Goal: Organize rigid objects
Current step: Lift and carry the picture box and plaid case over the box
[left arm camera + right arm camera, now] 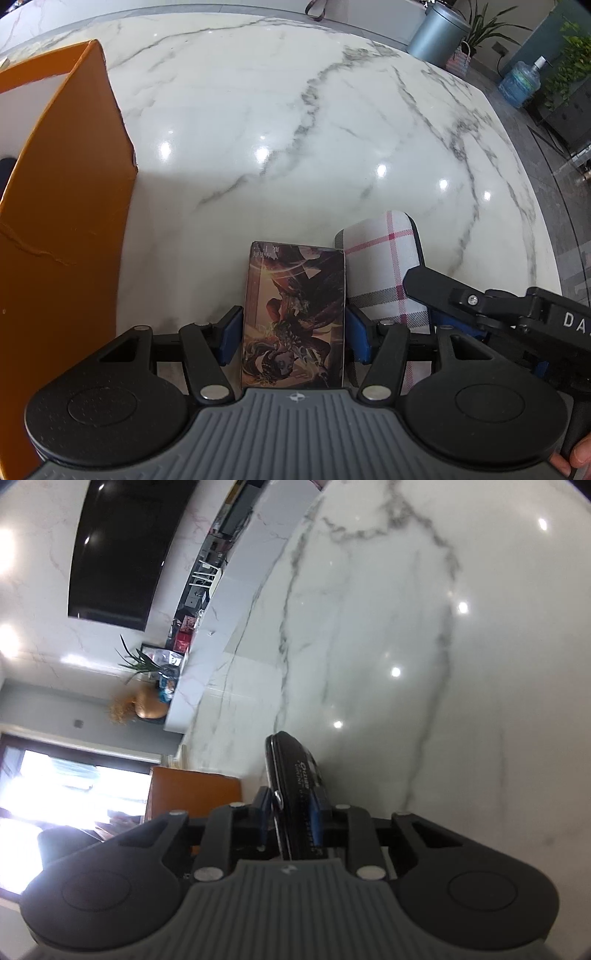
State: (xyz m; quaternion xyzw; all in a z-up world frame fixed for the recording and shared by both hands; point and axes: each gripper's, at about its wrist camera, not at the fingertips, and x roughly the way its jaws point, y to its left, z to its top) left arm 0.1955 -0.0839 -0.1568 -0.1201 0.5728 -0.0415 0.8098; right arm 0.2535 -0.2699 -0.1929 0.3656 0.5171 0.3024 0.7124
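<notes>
My left gripper (294, 334) is shut on a card box (294, 314) printed with dark fantasy artwork, held above the white marble table (295, 129). An orange box (66, 206) stands open just to its left. My right gripper (291, 812) is rolled on its side and shut on a flat case (295, 775), black on one face; the left wrist view shows its other face (380, 266) in white and pink plaid, right of the card box. The right gripper's black body (498, 306) reaches in from the right there.
The orange box also shows in the right wrist view (195, 790). Beyond the table's far edge stand a grey metal bin (439, 29), a water jug (519, 83) and potted plants (569, 55). A dark wall screen (125, 546) shows in the right wrist view.
</notes>
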